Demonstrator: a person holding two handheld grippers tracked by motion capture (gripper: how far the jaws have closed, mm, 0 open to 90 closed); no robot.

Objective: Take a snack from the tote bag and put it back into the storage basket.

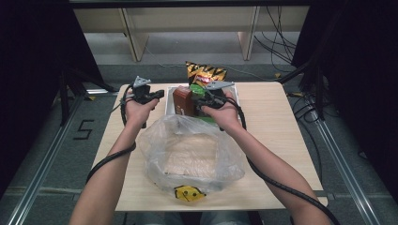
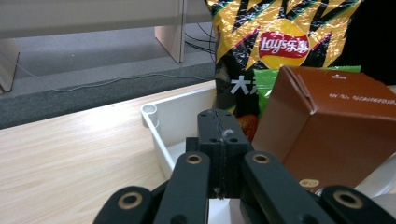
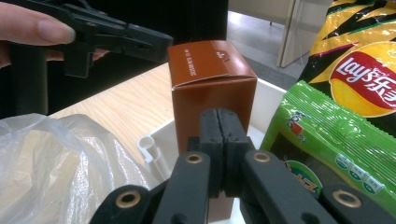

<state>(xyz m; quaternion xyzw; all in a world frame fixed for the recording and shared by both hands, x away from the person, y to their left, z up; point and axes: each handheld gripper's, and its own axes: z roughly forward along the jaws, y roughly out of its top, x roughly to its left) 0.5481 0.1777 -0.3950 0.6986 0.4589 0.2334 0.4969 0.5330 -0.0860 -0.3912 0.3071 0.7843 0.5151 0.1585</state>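
Brown box [image 3: 212, 79] just beyond closed jaws.

Lab-style recording room, black curtains either side of the grippers, loose cables [image 1: 281, 28] on grey carpet beyond them, metal floor rails [image 1: 44, 183], light wooden table [image 1: 277, 122] beneath, bare desk legs [image 1: 133, 40] ahead
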